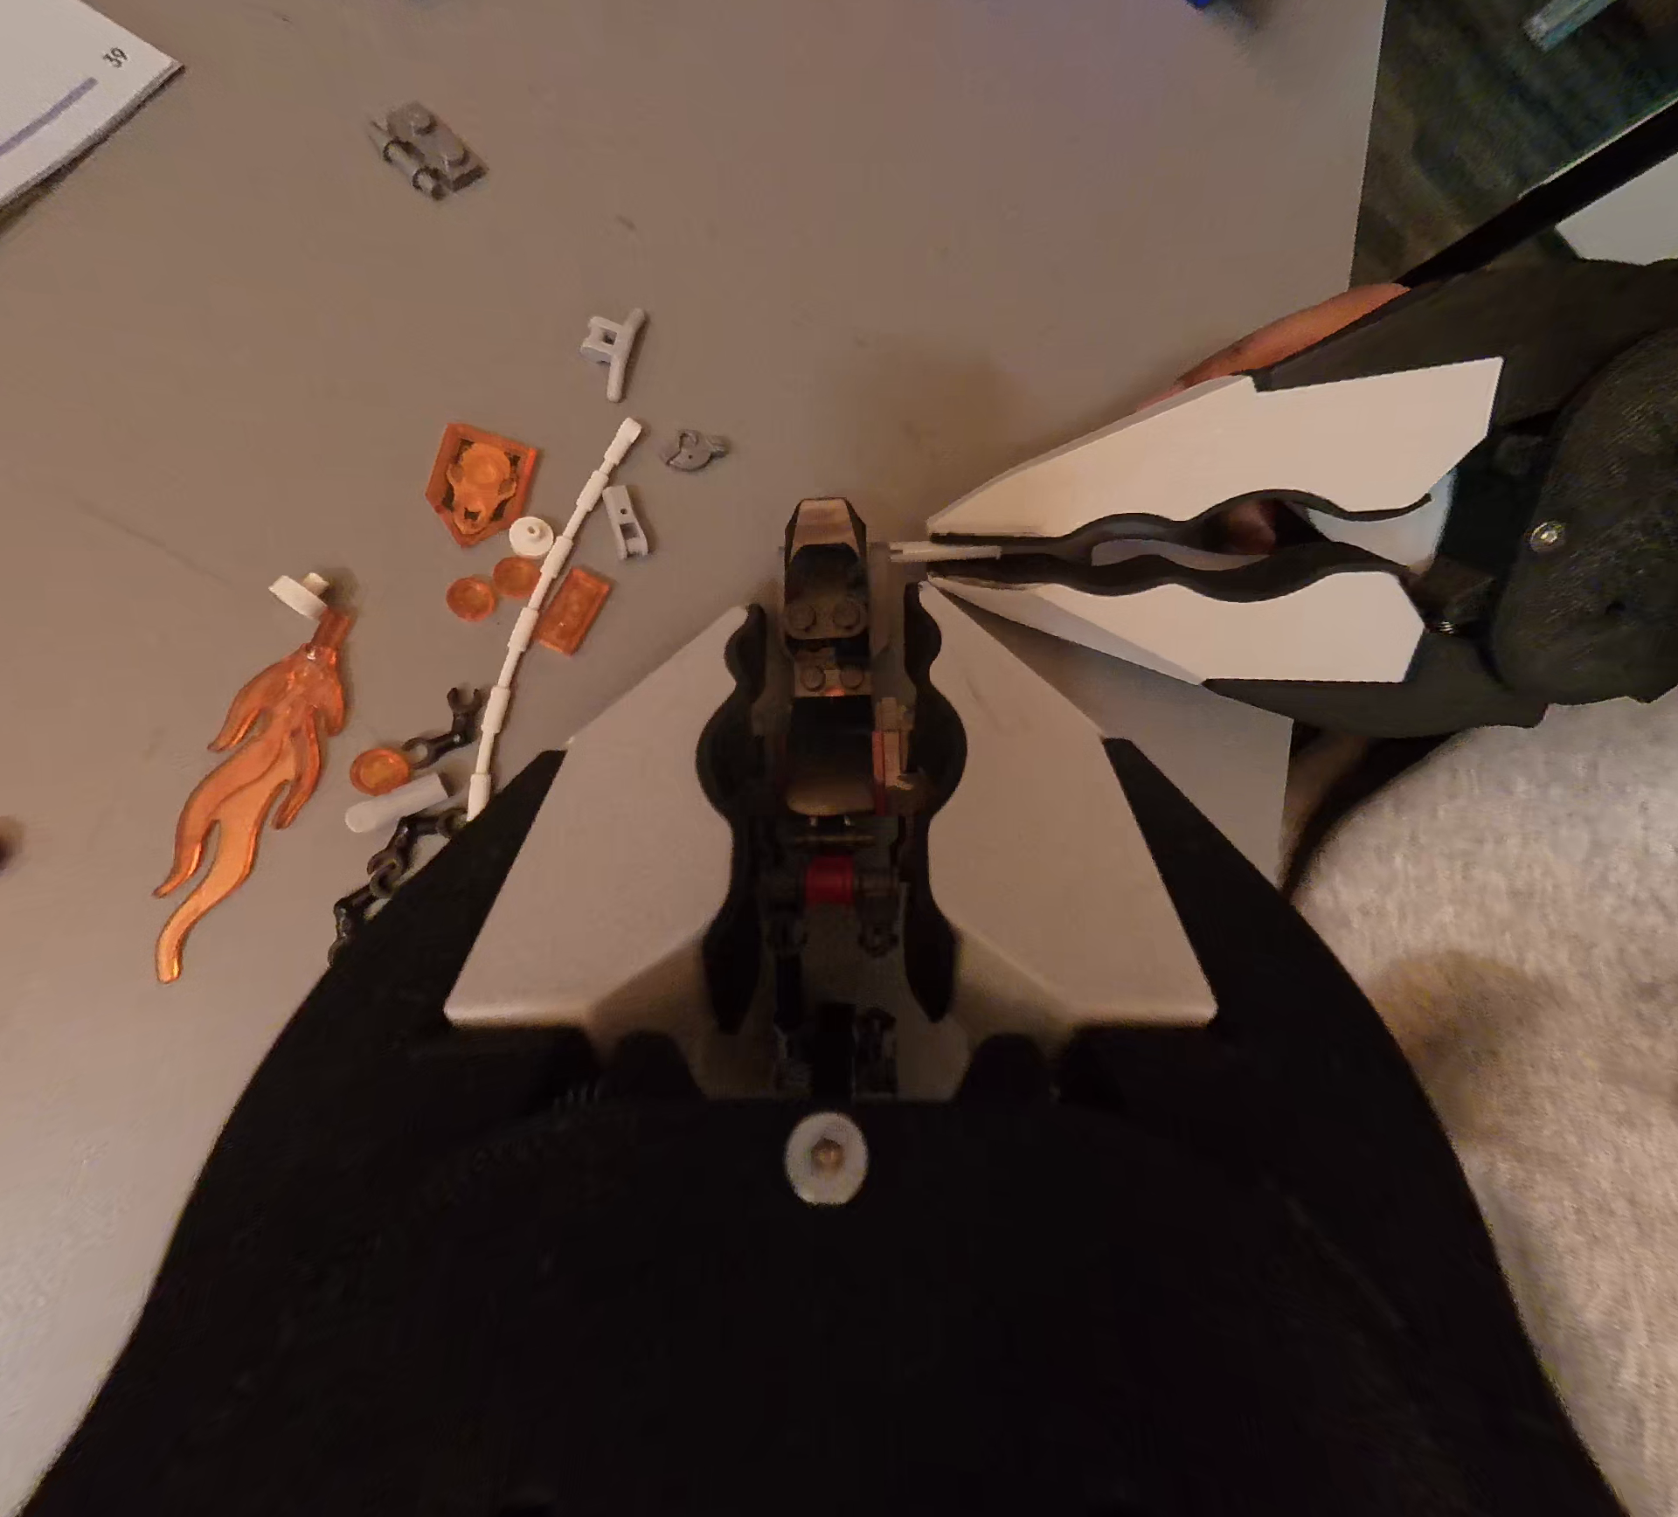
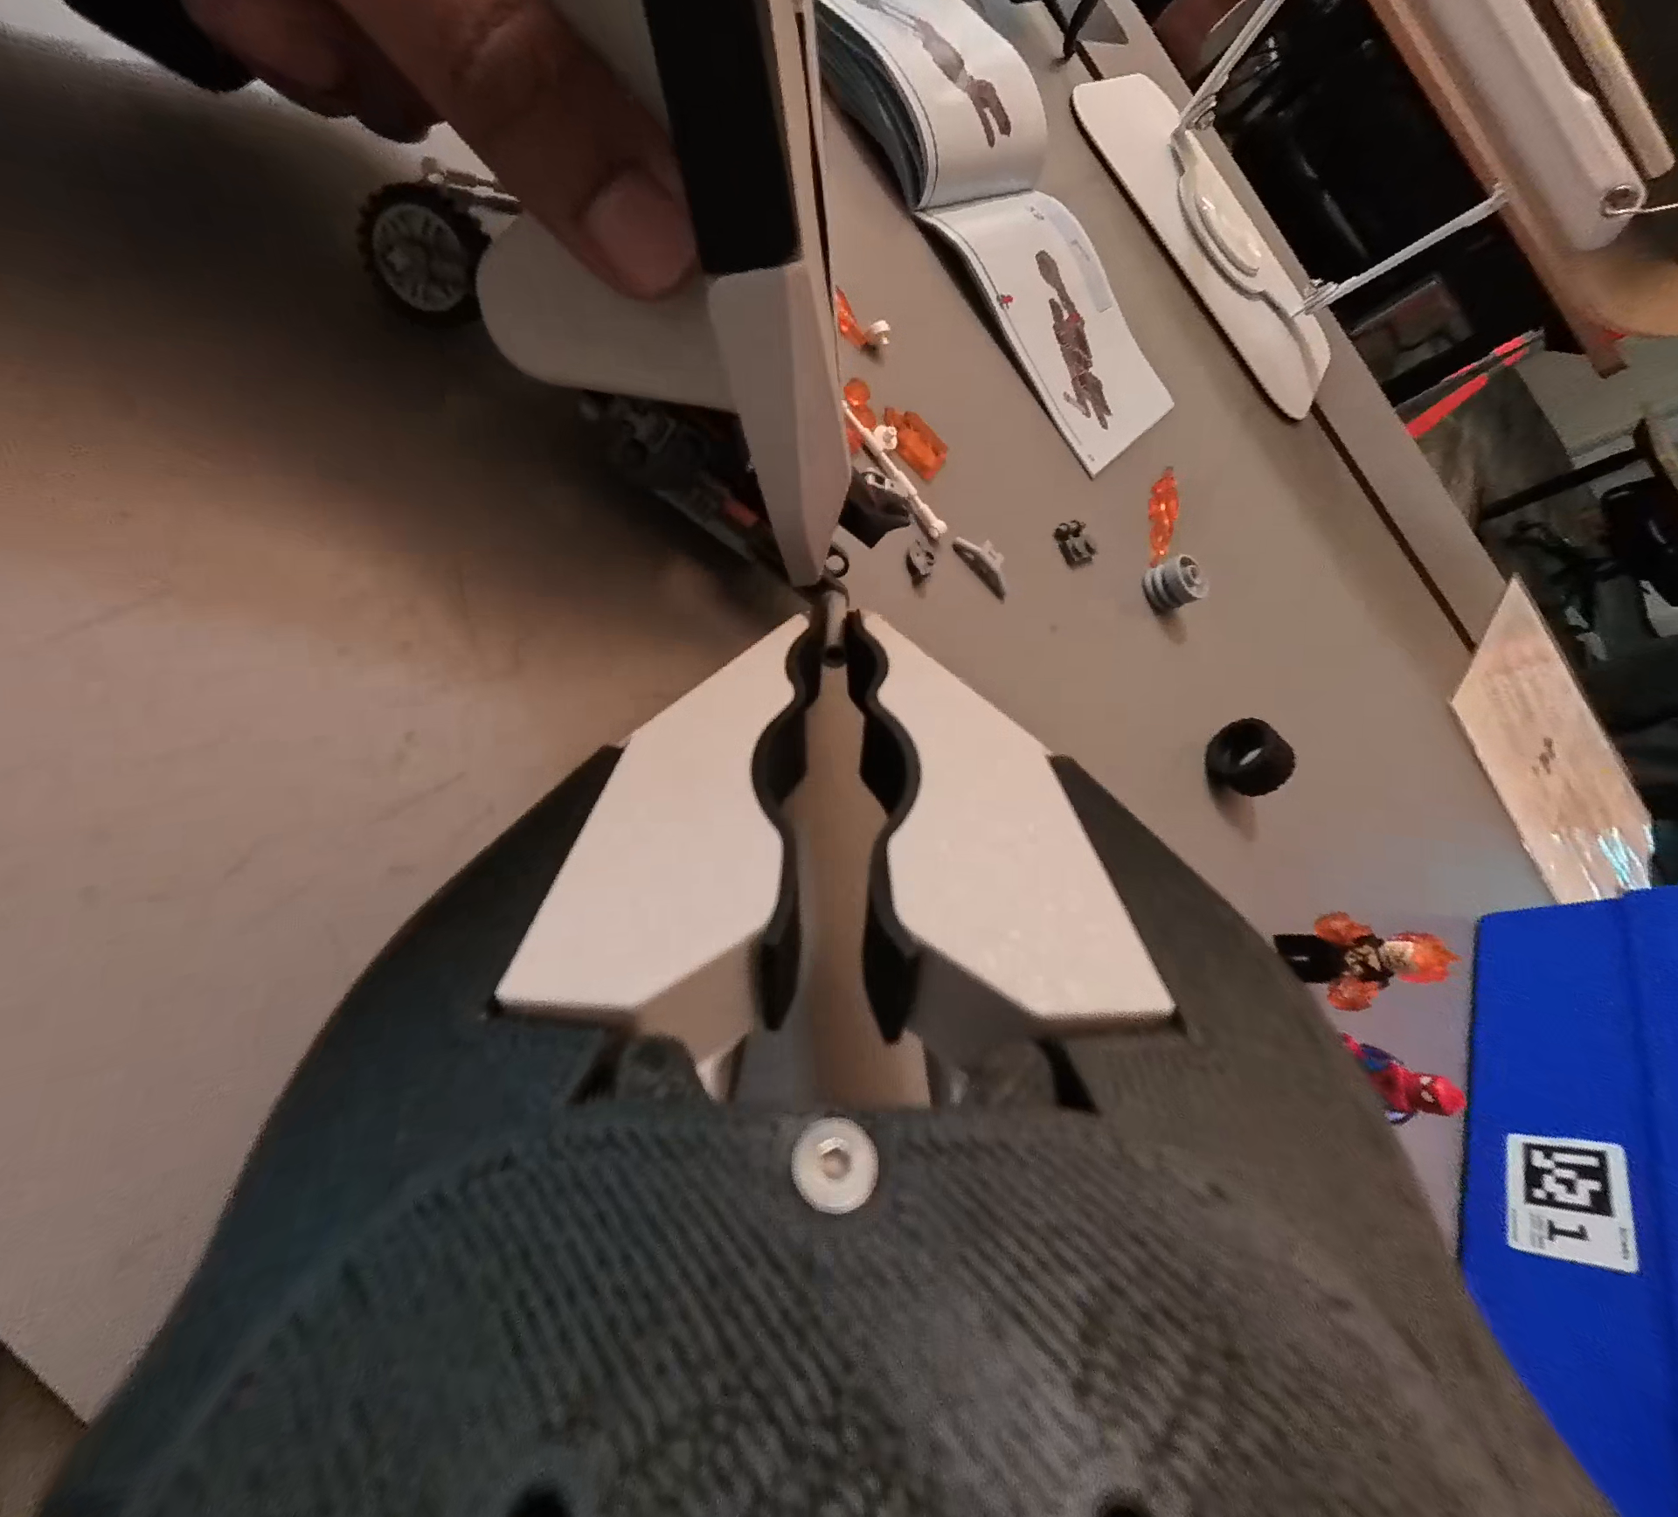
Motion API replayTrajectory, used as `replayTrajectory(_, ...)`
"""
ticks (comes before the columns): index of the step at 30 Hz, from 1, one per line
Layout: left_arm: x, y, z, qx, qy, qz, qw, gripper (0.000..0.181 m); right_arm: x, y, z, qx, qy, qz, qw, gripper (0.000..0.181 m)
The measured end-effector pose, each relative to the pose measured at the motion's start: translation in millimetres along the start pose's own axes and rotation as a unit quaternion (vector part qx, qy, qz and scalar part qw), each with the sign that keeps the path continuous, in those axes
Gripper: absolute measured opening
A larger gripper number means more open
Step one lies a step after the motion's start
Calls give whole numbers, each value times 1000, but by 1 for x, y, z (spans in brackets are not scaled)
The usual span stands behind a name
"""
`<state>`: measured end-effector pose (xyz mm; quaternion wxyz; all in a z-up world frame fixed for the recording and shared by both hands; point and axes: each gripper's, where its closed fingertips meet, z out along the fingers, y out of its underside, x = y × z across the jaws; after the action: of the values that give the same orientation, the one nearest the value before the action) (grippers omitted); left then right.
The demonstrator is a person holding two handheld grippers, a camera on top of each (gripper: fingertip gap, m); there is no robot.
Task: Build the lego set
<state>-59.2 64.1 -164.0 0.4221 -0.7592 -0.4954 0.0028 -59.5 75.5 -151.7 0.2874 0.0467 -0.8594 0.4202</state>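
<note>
left wrist view is showing my left gripper clamping the half-built dark model while my right gripper is pinching a white pin against its far right side. many loose pieces are lying at left on the table, so i'm judging plenty of building is remaining.

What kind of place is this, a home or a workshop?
Probably a home desk or hobby table, not a workshop. An open instruction booklet and loose orange pieces lie on the grey table, with a pale carpet beside it.
</note>
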Motion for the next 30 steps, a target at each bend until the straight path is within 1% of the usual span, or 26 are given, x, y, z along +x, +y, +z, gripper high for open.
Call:
replayTrajectory(7, 2, -1, 1, 7, 8, -6, 1000, 30, -1, 2, 2, -7, -14, 12, 1000, 3)
replayTrajectory(12, 3, 0, 1, 5, 7, -3, 1000, 30, 0, 2, 3, -6, -56, 64, 996, 2)
replayTrajectory(14, 1, 2, 1, -1, 1, 3, 1000, 24, 0, 3, 3, -9, -74, 86, 993, 2)
replayTrajectory(18, 0, 1, 1, 9, 3, 0, 1000, 24, 1, 3, 4, -5, -113, 129, 985, 3)
replayTrajectory(24, -2, 1, 1, 11, 1, -3, 1000, 24, 2, 3, 7, -9, -125, 145, 981, 3)
replayTrajectory(30, -2, 0, 2, 18, 11, -10, 1000, 25, 3, 4, 8, -12, -157, 203, 967, 3)
